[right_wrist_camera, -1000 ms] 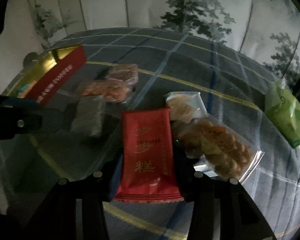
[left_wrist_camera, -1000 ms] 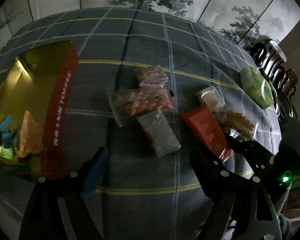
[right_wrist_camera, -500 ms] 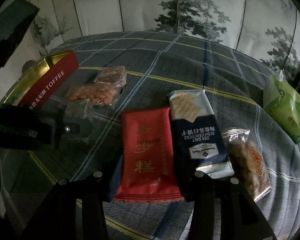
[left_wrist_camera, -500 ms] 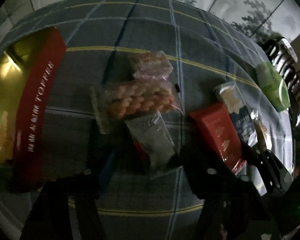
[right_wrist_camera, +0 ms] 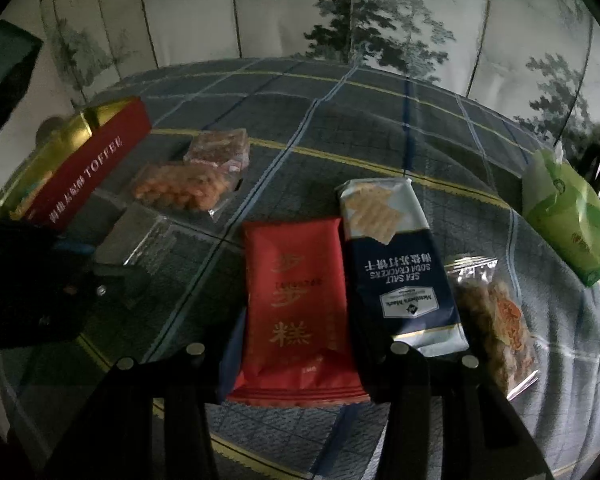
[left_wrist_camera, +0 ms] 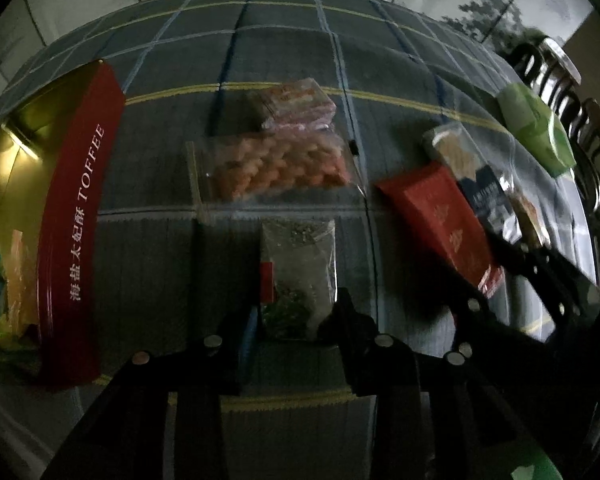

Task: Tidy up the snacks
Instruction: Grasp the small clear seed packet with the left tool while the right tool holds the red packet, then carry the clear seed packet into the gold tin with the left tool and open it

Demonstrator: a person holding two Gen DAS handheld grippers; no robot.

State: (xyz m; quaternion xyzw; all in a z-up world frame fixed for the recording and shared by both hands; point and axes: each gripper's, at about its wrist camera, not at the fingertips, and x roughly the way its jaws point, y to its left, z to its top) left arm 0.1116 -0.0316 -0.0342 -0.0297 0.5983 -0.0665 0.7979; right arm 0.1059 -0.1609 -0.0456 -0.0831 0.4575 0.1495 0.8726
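Observation:
My left gripper (left_wrist_camera: 294, 320) points steeply down at the checked tablecloth. Its jaws are closing and the pads press both long sides of a grey packet (left_wrist_camera: 300, 256) with a red label. In the right wrist view my right gripper (right_wrist_camera: 300, 364) is shut on the near end of a red packet (right_wrist_camera: 296, 292) with gold characters, which lies flat on the cloth. An open red toffee tin (left_wrist_camera: 80, 216) with a gold inside stands at the left and holds a few small snacks.
Beyond the grey packet lie a clear bag of orange snacks (left_wrist_camera: 276, 164) and a pink packet (left_wrist_camera: 296, 104). Right of the red packet are a blue cracker packet (right_wrist_camera: 396, 264), a clear bag of fried snacks (right_wrist_camera: 496, 320) and a green pack (right_wrist_camera: 568, 216). Chairs stand at the far right.
My left gripper has sunk over the grey packet and its jaws have closed from wide apart onto it. The bag of fried snacks now lies right of the cracker packet. The right gripper has kept still.

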